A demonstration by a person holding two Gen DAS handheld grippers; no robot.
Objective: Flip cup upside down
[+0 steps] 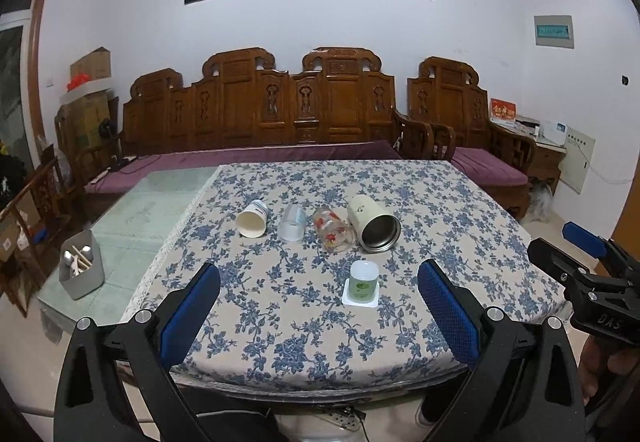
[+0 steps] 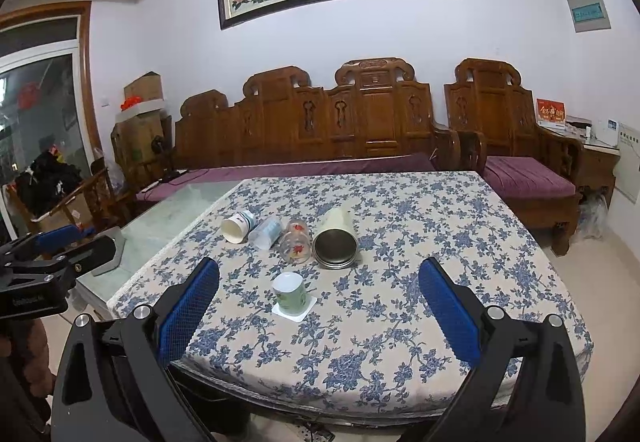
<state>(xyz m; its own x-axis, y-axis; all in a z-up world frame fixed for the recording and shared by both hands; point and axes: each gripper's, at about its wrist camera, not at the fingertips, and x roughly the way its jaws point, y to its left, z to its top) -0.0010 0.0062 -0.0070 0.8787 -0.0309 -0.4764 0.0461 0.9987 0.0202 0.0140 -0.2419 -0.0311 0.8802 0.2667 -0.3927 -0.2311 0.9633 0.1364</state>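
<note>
A small green and white cup point(image 1: 362, 283) stands upside down on its wide white rim near the table's front; it also shows in the right wrist view point(image 2: 291, 292). Behind it several cups lie on their sides in a row: a paper cup point(image 1: 252, 219), a clear plastic cup point(image 1: 292, 223), a flowered glass point(image 1: 332, 229) and a cream steel tumbler point(image 1: 372, 223). My left gripper point(image 1: 319, 306) is open and empty, in front of the table's near edge. My right gripper point(image 2: 319, 306) is open and empty too, also short of the cups.
The table has a blue flowered cloth point(image 1: 304, 330); bare glass top point(image 1: 152, 210) lies to the left with a grey utensil holder point(image 1: 81, 270). A carved wooden sofa point(image 1: 280, 110) stands behind. The right gripper shows at the right edge of the left wrist view point(image 1: 592, 274).
</note>
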